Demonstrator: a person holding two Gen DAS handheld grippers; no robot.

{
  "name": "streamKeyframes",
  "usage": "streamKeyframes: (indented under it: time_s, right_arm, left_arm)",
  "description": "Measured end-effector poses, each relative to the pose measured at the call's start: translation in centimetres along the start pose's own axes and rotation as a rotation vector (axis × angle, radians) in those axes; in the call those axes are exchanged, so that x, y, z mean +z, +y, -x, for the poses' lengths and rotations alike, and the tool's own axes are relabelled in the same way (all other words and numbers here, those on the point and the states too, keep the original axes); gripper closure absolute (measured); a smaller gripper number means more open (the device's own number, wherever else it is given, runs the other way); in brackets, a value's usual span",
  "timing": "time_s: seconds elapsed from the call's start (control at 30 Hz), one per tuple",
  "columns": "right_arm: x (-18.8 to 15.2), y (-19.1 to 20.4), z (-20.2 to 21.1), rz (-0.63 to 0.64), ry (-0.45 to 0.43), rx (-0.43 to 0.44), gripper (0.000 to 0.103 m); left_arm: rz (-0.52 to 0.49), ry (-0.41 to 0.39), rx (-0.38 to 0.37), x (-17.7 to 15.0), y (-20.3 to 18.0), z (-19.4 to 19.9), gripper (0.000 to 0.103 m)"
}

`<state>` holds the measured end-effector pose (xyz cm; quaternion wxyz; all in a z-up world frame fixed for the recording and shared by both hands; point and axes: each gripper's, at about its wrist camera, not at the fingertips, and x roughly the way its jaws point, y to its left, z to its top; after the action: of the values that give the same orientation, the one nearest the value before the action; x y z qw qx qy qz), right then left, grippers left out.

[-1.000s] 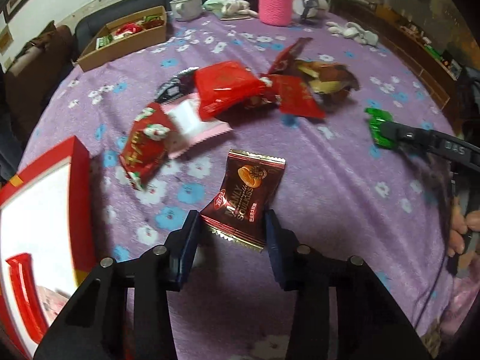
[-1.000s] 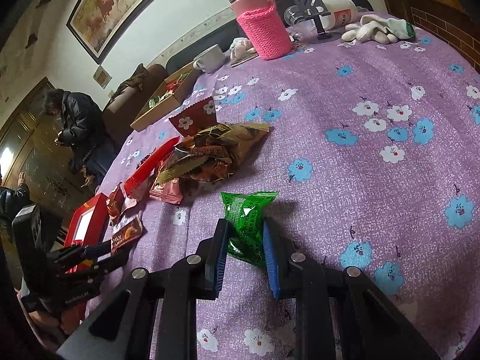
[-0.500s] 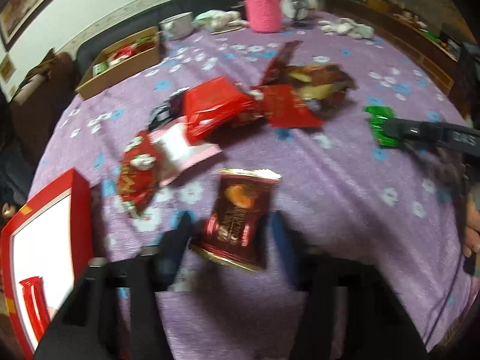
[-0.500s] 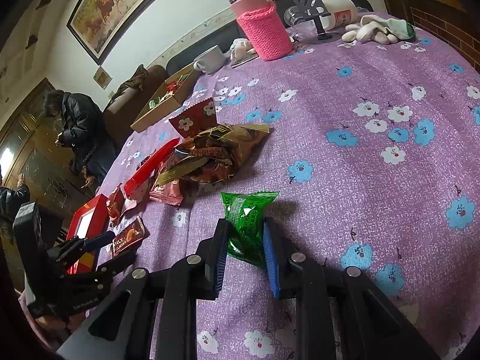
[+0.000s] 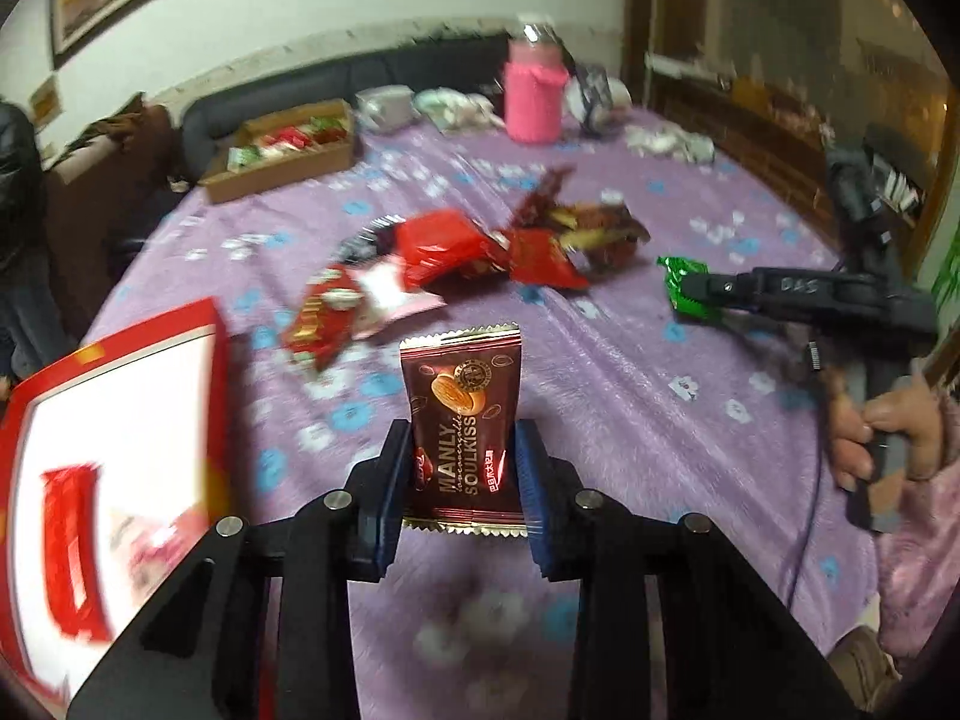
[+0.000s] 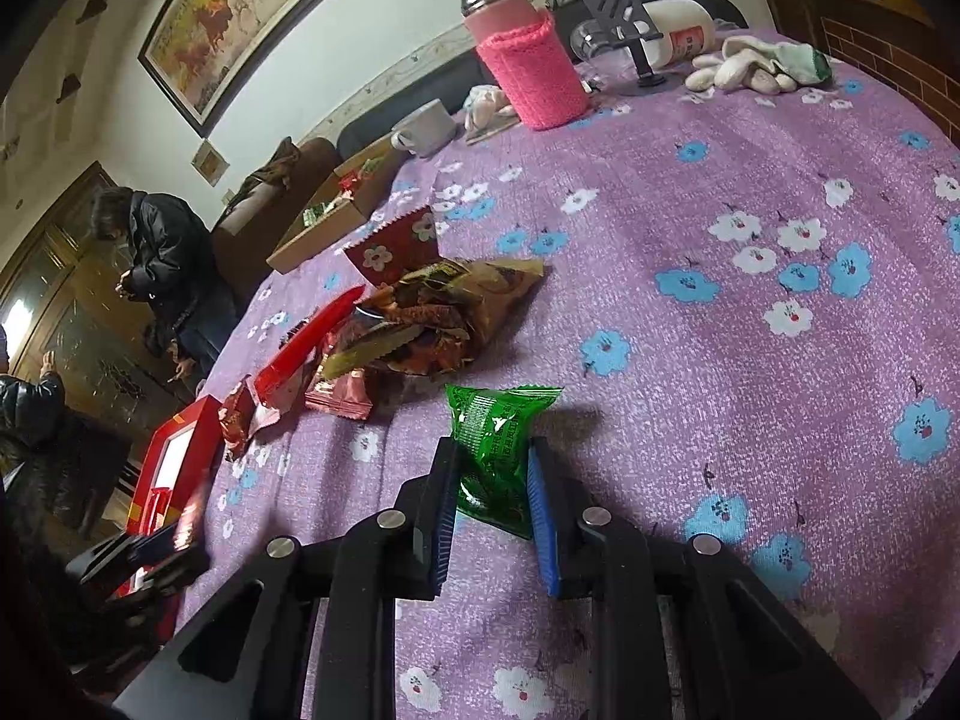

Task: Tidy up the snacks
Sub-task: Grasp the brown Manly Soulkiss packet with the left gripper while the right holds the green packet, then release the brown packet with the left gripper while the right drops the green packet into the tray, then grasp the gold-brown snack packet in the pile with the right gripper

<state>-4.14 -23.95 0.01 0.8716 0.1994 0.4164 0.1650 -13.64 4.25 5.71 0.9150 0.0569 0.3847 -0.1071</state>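
Left gripper [image 5: 462, 474] is clamping the brown snack packet [image 5: 461, 414] upright above the purple tablecloth [image 5: 630, 372], right gripper [image 6: 489, 498] is pinching the green packet [image 6: 495, 444] near the pile [image 6: 420, 318]; only the right view is showing the bystander [image 6: 162, 252]

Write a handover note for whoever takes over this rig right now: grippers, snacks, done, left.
Left gripper: shut on the brown almond packet, lifted off the purple cloth.
Right gripper: shut on the green packet.
Snack pile lies mid-table; red box at left; cardboard box at the far edge holds some snacks.
Done: two packets gripped. Left: place them, then clear the pile.
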Motion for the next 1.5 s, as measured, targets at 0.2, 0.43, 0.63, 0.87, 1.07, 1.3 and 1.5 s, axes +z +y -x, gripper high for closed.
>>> streamKeyframes:
  time_s: [0.2,0.43,0.63,0.87,1.07,1.3,1.5]
  right_arm:
    - [-0.5,3.0,1.0,0.052,-0.037,0.066,0.08]
    - [-1.9,14.2,-1.9,0.211,0.051,0.222,0.081]
    - [-4.0,23.8,-5.0,0.339,0.118,0.33,0.081]
    - [-7.4,30.9,-8.0,0.444,0.187,0.383,0.08]
    - [-8.2,33.2,-9.6,0.458,0.224,0.413,0.077]
    - [-5.3,30.6,-7.7,0.396,0.135,0.425,0.065]
    - [-0.1,20.2,-5.5,0.19,0.04,0.266,0.065]
  left_arm:
    - [0.08,-0.079,0.152,-2.4,4.7,4.7,0.072]
    - [0.184,-0.083,0.289,-4.1,10.2,5.9,0.071]
    - [0.235,-0.064,0.357,-5.8,12.9,5.8,0.071]
    - [0.304,-0.028,0.406,-7.2,15.5,5.3,0.071]
    - [0.347,-0.024,0.446,-7.7,16.9,5.6,0.07]
    - [0.342,-0.036,0.46,-7.6,16.6,6.2,0.062]
    - [0.275,-0.064,0.406,-6.2,14.1,6.1,0.052]
